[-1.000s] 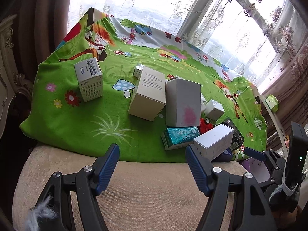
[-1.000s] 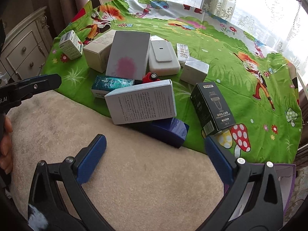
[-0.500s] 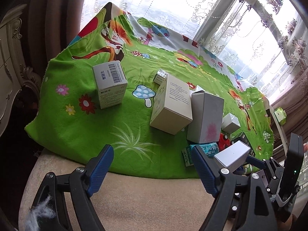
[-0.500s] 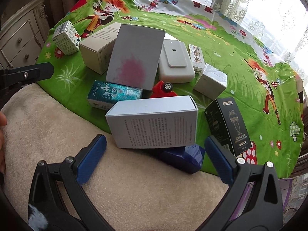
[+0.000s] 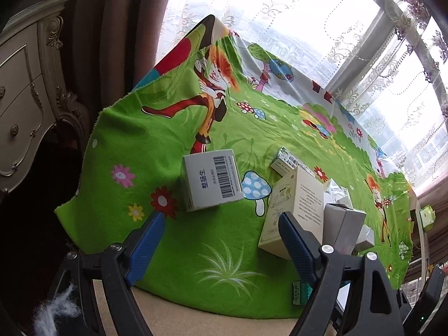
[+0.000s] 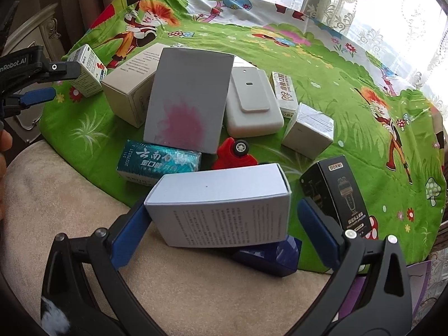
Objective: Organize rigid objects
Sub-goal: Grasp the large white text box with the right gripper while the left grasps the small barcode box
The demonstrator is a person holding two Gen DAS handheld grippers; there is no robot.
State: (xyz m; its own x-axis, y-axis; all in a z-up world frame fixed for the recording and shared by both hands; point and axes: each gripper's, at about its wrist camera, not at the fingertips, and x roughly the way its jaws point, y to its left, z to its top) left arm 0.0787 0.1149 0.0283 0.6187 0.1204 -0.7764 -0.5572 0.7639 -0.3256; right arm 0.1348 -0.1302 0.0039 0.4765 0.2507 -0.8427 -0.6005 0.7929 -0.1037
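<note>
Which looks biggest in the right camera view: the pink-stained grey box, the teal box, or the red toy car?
1. Pink-stained grey box.
2. Teal box.
3. Red toy car, though it is partly hidden behind other boxes.

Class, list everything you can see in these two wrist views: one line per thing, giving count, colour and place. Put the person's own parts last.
Cartoon cloth: one, green, spread over a beige cushion.
Barcode box: one, white, standing apart at the left.
Cream box: one, right of the barcode box.
Grey box with pink stain: one, upright, centre.
Teal box: one, lying before the stained box.
Toy car: one, red, right of the teal box.
Grey printed box: one, resting on a dark blue box.
Black box: one, at the right.
Cabinet: one, cream, far left.
Left gripper: black, blue pads, open, empty.
Right gripper: open, straddling the printed box.
</note>
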